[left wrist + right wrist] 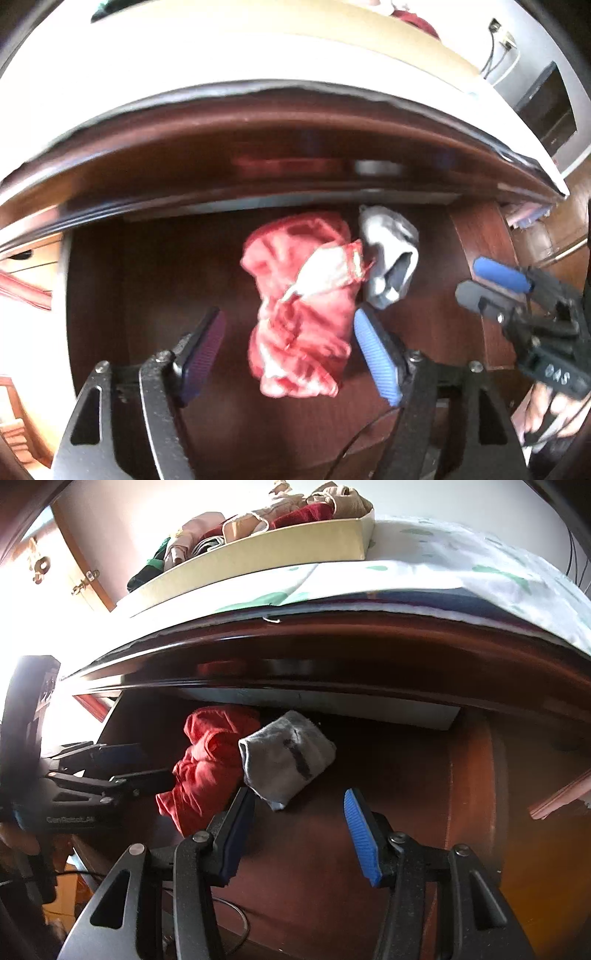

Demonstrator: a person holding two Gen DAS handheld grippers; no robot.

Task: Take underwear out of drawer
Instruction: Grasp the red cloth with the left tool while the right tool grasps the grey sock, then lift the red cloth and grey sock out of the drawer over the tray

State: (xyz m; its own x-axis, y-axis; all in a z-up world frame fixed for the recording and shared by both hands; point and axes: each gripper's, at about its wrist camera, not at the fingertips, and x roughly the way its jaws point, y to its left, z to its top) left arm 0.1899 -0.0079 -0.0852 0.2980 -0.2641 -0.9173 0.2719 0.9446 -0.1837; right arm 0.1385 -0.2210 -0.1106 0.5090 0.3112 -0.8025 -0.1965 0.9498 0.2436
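Observation:
A crumpled red and white underwear (301, 310) lies on the dark wooden drawer floor (155, 288), with a grey underwear (391, 254) touching its right side. My left gripper (288, 343) is open, its fingers on either side of the red piece's near end, just above it. In the right wrist view the red underwear (210, 768) and the grey one (286, 755) lie ahead on the left. My right gripper (299, 830) is open and empty, just right of and short of the grey piece. It also shows in the left wrist view (491, 284); the left gripper shows in the right wrist view (136, 764).
The tabletop edge (295, 122) with a white cloth overhangs the open drawer. A cream box (258, 561) full of clothes stands on the cloth. The drawer's right wall (469, 794) is close to my right gripper. A cable (236, 919) lies below.

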